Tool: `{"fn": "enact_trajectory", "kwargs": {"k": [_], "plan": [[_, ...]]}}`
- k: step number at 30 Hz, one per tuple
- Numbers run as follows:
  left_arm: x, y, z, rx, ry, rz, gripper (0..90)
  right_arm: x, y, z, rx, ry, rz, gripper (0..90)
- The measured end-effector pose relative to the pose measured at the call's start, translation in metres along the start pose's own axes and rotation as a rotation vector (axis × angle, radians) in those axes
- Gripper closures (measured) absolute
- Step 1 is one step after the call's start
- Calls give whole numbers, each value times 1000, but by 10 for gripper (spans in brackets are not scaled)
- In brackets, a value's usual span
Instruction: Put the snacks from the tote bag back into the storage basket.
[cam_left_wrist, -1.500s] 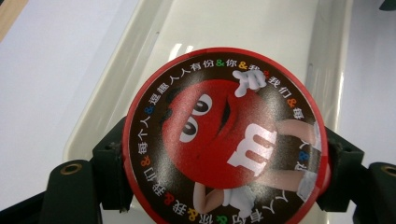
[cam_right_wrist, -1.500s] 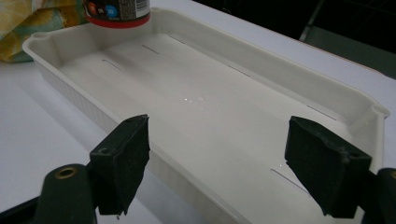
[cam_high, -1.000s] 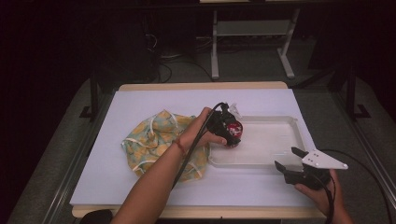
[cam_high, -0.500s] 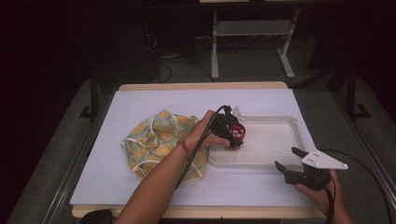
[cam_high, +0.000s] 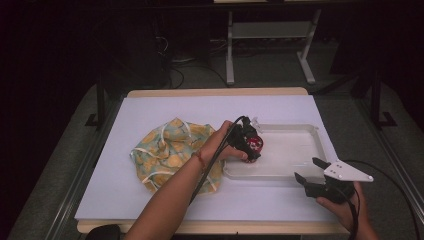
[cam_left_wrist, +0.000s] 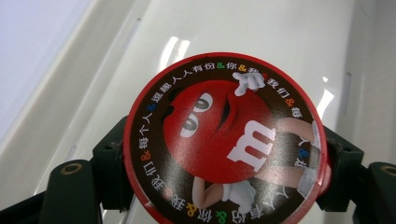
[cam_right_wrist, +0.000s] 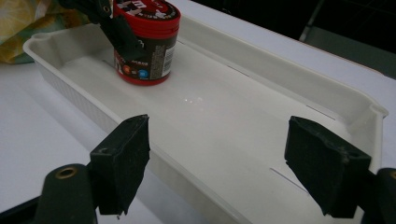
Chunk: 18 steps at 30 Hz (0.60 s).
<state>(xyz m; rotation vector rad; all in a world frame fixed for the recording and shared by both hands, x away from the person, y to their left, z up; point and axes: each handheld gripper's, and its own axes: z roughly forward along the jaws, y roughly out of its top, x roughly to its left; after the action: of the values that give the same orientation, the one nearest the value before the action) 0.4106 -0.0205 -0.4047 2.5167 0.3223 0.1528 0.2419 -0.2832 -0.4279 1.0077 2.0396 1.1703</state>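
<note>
Lying crumpled at the left of the white-covered desk (cam_high: 150, 210) is a yellow-and-teal patterned cloth bag (cam_high: 167, 155). Beside it my left gripper (cam_high: 248, 145), its fingers (cam_left_wrist: 109, 170) clenched on the round red candy tub (cam_right_wrist: 148, 44), holds it at the left end of the white plastic tray (cam_high: 310, 131). I should seat it flat before letting go. My right gripper (cam_high: 312, 172) waits released, near the tray's front rim.

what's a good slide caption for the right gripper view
Open right hand-held gripper faces a white tray where the left hand-held gripper grips a red candy tub.
</note>
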Motion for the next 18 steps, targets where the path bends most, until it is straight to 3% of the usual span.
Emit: {"fn": "enact_trajectory", "kwargs": {"k": [8, 18], "plan": [[-3, 1, 2, 43, 12, 17, 236, 0, 0, 1, 5, 2, -2, 216], [-3, 1, 2, 52, 14, 11, 235, -1, -2, 3, 13, 1, 6, 216]]}}
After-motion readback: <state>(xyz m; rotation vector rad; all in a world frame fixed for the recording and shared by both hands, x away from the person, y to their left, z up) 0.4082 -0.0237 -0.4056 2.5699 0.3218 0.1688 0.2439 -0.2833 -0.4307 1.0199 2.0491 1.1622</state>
